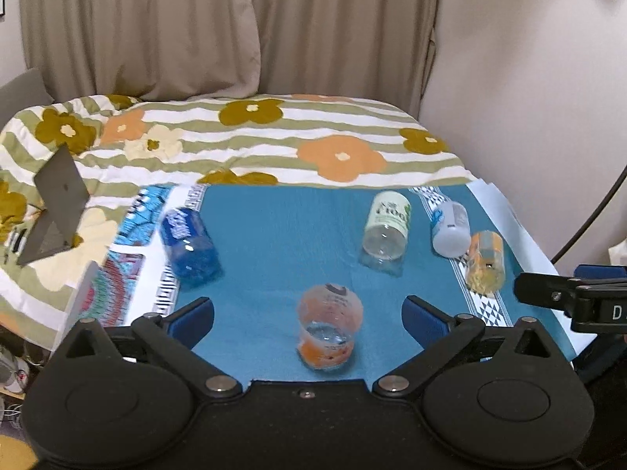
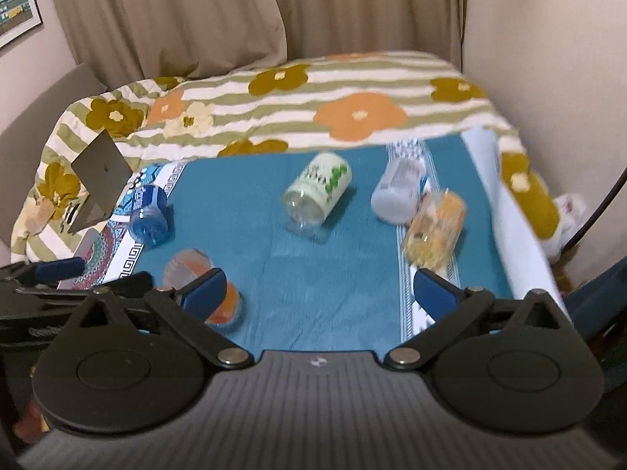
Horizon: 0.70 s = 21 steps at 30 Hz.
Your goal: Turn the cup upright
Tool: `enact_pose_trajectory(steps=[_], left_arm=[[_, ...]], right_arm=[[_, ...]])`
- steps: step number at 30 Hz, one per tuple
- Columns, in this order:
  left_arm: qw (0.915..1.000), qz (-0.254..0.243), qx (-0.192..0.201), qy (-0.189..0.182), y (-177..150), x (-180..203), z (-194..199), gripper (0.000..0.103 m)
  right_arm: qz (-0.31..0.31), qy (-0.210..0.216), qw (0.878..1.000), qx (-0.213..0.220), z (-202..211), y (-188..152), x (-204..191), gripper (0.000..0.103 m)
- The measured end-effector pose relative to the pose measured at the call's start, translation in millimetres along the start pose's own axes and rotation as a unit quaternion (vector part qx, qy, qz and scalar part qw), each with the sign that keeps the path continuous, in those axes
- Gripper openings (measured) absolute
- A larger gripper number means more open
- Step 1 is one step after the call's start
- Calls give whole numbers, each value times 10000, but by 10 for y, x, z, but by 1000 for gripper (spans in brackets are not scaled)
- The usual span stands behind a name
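Cups lie toppled across the teal cloth point(image 1: 274, 235); the orange-printed cup point(image 1: 330, 323) rests on its side near the front edge, between the left gripper's point(image 1: 308, 315) spread fingers, untouched. Approach step: next, close on its wall and rotate. The right gripper point(image 2: 319, 291) hangs open, empty.

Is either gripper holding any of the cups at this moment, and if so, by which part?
Nothing is held. The left gripper and right gripper are both open, jaws spread and empty; the clear plastic cup with orange print lies free on the blue cloth.
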<state>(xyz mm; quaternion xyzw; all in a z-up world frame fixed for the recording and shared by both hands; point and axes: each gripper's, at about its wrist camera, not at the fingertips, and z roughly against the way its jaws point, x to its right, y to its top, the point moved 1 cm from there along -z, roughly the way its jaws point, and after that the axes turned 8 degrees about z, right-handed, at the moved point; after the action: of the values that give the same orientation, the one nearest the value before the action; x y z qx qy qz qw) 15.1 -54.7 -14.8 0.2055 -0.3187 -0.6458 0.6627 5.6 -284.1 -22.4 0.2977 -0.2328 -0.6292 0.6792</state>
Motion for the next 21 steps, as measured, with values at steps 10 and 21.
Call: enact_pose_trajectory(steps=[10,21], left_arm=[[9996,156,-6,240,-4,-241,295,103],[9994,196,37,293,-74,-345,410,103]], right_arm=[[12,-374,9992,-150,211,37,-156,103],[30,-449,9988,-176,257,-71,-275,103]])
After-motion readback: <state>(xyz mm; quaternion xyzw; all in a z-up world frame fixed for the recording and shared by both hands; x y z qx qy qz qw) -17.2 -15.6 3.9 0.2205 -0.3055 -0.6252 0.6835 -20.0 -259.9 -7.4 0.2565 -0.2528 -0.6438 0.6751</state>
